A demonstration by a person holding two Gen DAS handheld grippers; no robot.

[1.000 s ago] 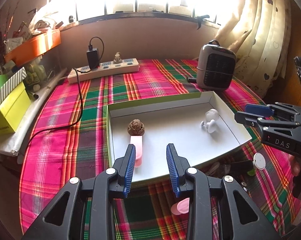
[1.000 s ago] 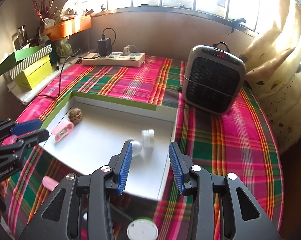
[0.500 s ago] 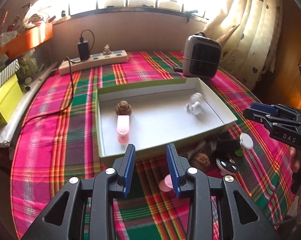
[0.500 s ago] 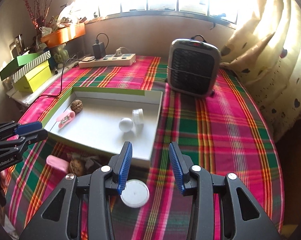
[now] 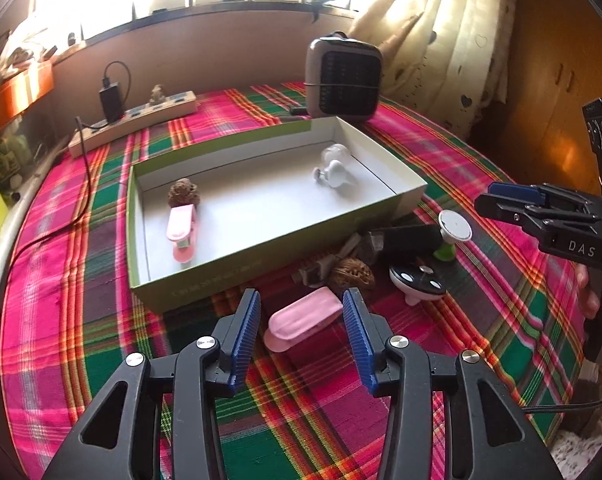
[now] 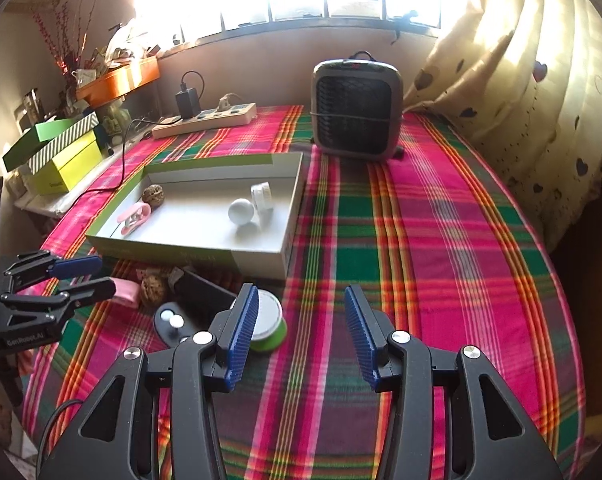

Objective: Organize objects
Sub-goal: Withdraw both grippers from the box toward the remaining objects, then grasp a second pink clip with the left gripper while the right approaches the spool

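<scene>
Where the black frame of the right gripper [image 5: 501, 200] shows in the left view, white letters read "DAS"; the left gripper [image 5: 301, 334] reads "GenRobot.AI" in the right view. Both have ribbed blue pads. Left jaws have just been opening & stand wide, w/ a smooth pink clip [image 5: 305, 318] on the cloth between them, not pinched. Right jaws have just been opening too, nothing held; a round white-topped green cup [image 6: 267, 322] sits just by the left pad. A bumpy walnut [image 5: 351, 274] lies near the clip, both outside the flat green box [image 5: 237, 272] on the checked cloth [image 6: 421, 240].
</scene>
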